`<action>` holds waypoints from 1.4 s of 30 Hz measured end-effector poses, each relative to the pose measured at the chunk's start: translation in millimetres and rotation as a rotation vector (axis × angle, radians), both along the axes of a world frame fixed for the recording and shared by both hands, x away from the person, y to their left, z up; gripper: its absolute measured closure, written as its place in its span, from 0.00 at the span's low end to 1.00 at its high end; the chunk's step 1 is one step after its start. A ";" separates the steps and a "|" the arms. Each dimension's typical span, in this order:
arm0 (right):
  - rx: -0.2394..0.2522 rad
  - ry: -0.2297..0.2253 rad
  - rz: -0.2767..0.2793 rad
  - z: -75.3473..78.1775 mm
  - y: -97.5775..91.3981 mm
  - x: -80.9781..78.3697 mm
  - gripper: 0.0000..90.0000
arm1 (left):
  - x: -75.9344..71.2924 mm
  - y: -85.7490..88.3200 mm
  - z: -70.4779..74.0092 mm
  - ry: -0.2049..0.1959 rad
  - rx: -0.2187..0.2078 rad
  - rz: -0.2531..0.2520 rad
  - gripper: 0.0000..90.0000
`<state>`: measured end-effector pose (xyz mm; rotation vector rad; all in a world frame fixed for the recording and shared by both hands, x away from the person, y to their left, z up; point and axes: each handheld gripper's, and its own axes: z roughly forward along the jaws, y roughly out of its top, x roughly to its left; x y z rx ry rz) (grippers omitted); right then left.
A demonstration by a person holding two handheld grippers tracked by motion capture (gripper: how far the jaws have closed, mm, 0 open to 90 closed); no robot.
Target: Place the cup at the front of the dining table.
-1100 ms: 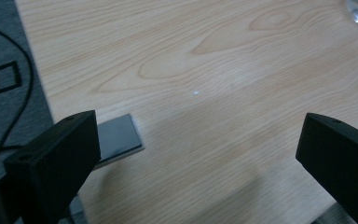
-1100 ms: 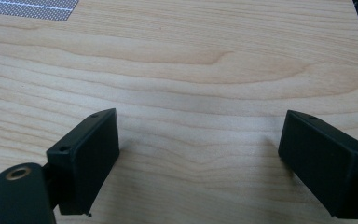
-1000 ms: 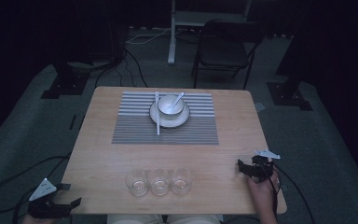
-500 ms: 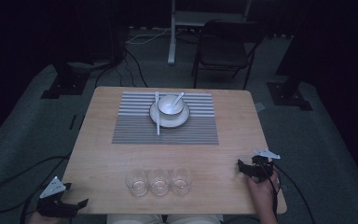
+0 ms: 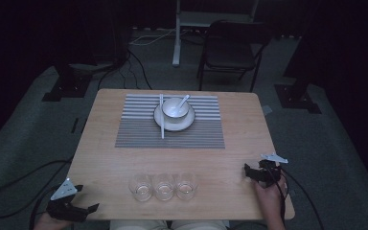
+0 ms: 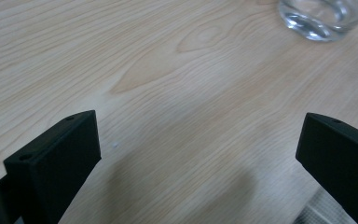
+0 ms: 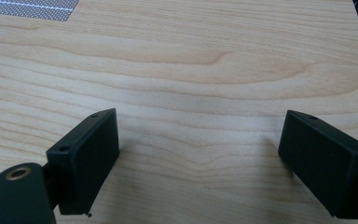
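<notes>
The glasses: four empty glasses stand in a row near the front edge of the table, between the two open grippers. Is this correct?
Not quite: the high view shows three glasses, not four. The rest holds: they stand in a row near the front edge of the table, between the left gripper and the right gripper, both with jaws apart and holding nothing.

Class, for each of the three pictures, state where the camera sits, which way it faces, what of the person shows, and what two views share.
High view: above the person's side, facing forward and down on the table; left gripper, right gripper and a hand show.
Left gripper view: rides the left gripper, low over the wood; own open jaws show.
Right gripper view: rides the right gripper, facing the placemat; own open jaws show.
Shared: the leftmost glass appears in the high and left gripper views.
</notes>
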<state>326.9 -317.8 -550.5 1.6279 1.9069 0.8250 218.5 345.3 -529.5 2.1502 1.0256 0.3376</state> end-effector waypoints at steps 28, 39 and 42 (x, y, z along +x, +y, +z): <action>0.000 0.000 0.000 0.0 0.0 0.0 0.13 | 23.2 -53.7 6.0 0.007 -0.001 -0.173 0.02; 0.000 0.000 0.000 0.0 0.0 0.0 0.13 | 28.8 -71.6 5.6 0.011 -0.008 -0.220 0.02; 0.000 0.000 0.000 0.0 0.0 0.0 0.13 | 31.8 -79.9 6.1 0.012 -0.012 -0.243 0.02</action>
